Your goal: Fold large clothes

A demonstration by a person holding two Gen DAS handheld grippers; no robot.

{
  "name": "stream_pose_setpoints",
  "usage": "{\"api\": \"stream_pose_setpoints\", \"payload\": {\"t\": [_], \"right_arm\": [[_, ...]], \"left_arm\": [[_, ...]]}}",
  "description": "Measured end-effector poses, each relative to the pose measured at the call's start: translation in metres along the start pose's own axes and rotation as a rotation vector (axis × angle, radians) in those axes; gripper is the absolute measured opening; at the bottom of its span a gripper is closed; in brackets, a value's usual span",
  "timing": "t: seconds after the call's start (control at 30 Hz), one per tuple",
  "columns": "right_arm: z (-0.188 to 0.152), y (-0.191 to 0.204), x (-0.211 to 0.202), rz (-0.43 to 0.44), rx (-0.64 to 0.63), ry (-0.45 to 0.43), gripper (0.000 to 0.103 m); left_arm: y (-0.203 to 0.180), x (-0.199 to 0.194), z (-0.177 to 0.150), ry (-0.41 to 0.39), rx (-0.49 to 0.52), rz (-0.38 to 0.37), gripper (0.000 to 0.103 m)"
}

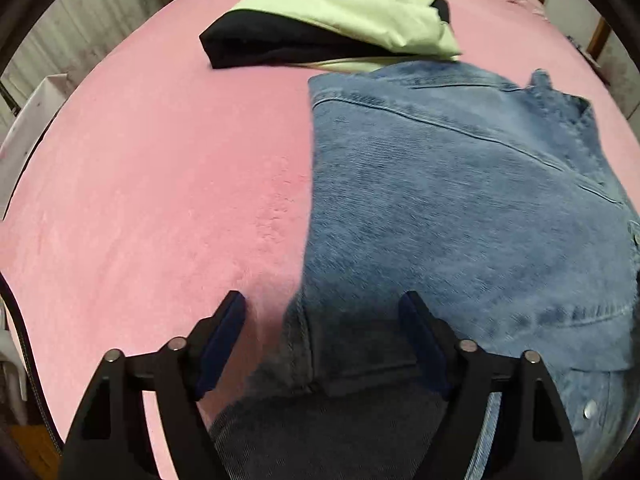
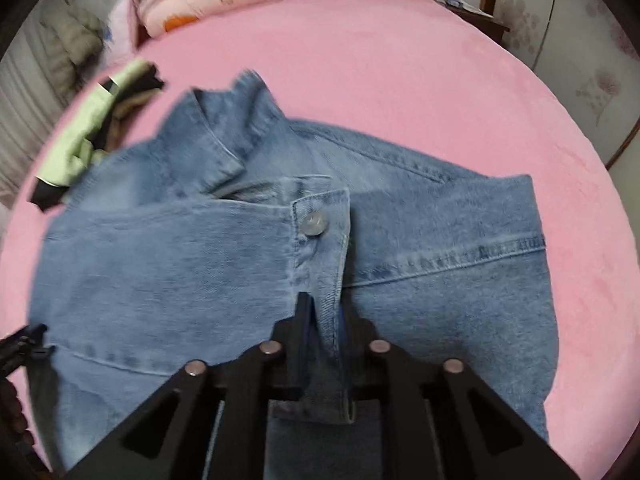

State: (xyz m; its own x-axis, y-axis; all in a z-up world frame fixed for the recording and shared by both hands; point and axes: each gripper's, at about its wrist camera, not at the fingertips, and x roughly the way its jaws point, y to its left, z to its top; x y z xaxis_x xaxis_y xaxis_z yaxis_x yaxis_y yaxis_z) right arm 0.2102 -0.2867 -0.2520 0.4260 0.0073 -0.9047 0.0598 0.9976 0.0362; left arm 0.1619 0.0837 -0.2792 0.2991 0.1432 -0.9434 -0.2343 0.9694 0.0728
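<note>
The right gripper [image 2: 322, 312] is pinching the buttoned cuff [image 2: 320, 236] of the denim jacket [image 2: 440, 248] between nearly closed jaws. The left gripper [image 1: 324, 308] is hanging wide open over the jacket's edge, gripping nothing. The jacket is lying on the pink bed [image 1: 140, 200], beside a green-and-black garment [image 1: 328, 16].

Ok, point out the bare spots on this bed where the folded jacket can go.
Bare pink bedspread lies left of the denim jacket, below the green-and-black clothes pile. More lies right of the jacket and beyond its collar, up to the pillows. It is crowded where pile and jacket meet.
</note>
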Motion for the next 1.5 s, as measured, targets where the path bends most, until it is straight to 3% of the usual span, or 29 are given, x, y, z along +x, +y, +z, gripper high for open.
{"api": "stream_pose_setpoints", "payload": {"t": [0.23, 0.5, 0.63, 0.8, 1.0, 1.07, 1.2, 1.3, 1.4, 1.5], "right_arm": [[0.002, -0.006, -0.029, -0.008, -0.002, -0.022, 0.017], [-0.01, 0.038, -0.066, 0.13, -0.044, -0.065, 0.017], [-0.012, 0.072, -0.052, 0.186, -0.096, -0.045, 0.017], [-0.02, 0.092, -0.018, 0.173, -0.152, -0.013, 0.017], [-0.029, 0.049, 0.008, 0.053, -0.06, 0.027, 0.015], [-0.032, 0.024, 0.005, 0.113, 0.006, 0.02, 0.006], [-0.037, -0.004, -0.006, 0.196, 0.092, 0.023, 0.0], [-0.04, -0.004, -0.018, 0.082, 0.07, 0.017, 0.006], [-0.041, -0.011, -0.027, 0.097, 0.092, 0.036, 0.006], [-0.043, -0.02, -0.047, 0.115, 0.117, 0.031, 0.006]], "left_arm": [[-0.018, -0.028, 0.004, -0.025, 0.093, 0.004, 0.079], [-0.071, -0.078, 0.012, -0.052, 0.19, -0.21, 0.084], [-0.104, -0.059, 0.022, -0.069, 0.222, -0.2, 0.084], [-0.125, -0.008, 0.035, -0.02, 0.222, -0.117, 0.084], [-0.117, 0.014, 0.035, 0.012, 0.195, -0.13, 0.091], [-0.116, 0.016, 0.035, 0.016, 0.202, -0.124, 0.094], [-0.117, 0.017, 0.036, 0.032, 0.206, -0.127, 0.095], [-0.115, 0.017, 0.041, 0.045, 0.202, -0.145, 0.095], [-0.112, 0.001, 0.04, 0.044, 0.185, -0.162, 0.095], [-0.11, -0.028, 0.036, -0.016, 0.182, -0.141, 0.095]]}}
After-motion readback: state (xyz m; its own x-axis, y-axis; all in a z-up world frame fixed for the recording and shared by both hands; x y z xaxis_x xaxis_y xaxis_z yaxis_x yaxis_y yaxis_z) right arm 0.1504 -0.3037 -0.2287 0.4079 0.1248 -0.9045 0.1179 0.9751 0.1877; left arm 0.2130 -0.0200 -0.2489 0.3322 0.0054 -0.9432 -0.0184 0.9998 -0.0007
